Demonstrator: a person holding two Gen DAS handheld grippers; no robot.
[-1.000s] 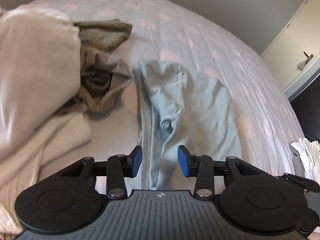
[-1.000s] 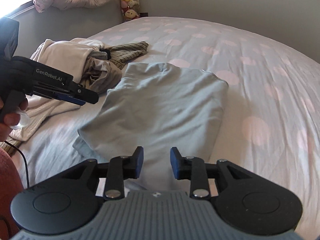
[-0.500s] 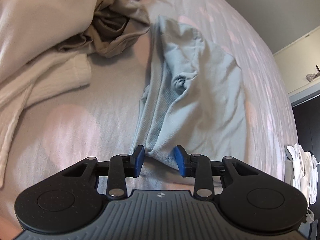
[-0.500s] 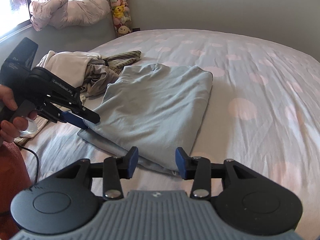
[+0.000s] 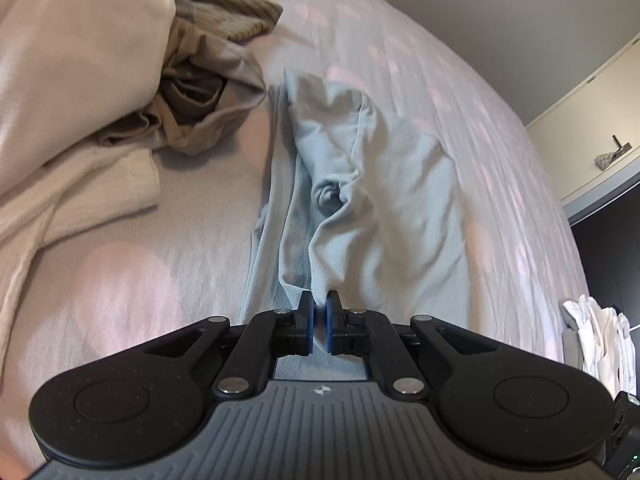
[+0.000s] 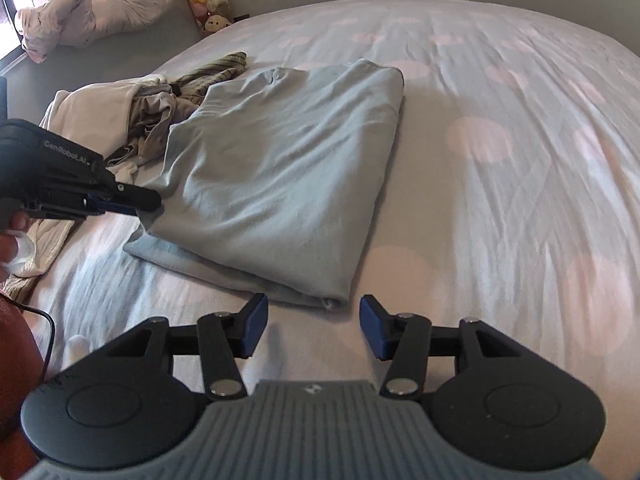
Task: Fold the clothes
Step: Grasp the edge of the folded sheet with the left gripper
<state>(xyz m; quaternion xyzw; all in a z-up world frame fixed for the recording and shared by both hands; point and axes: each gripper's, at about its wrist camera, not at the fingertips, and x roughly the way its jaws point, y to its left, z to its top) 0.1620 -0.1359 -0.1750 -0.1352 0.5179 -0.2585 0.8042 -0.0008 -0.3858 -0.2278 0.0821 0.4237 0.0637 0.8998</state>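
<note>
**Left tool pinching the near-left corner, right tool spread short of the near-right one**

Here, at the far left of the bed, a heap of unfolded clothes lay in cream, beige and olive, just beside the light blue garment and touching its far-left edge in the right wrist view. That blue garment, the piece being folded, lay flat on the dotted sheet as a roughly rectangular, partly folded panel, its long axis running away from the person toward the far wall.

The left tool had its blue pads pressed together on a raised ridge of the blue cloth at the garment's near-left corner; in the right wrist view it came in from the left edge, held by a hand, with its tip against that same corner. The fabric there was gathered and lifted slightly off the sheet.

Further right, the right tool stood spread, its jaws opening, with nothing between the pads. The garment's near-right corner lay just ahead of it and slightly toward its left pad, not yet inside the gap. So the coming move seemed to turn on that short gap: the right tool would need to go forward a little to bracket the corner, matching the left's hold, before both lifted the near edge toward the far end.
</note>
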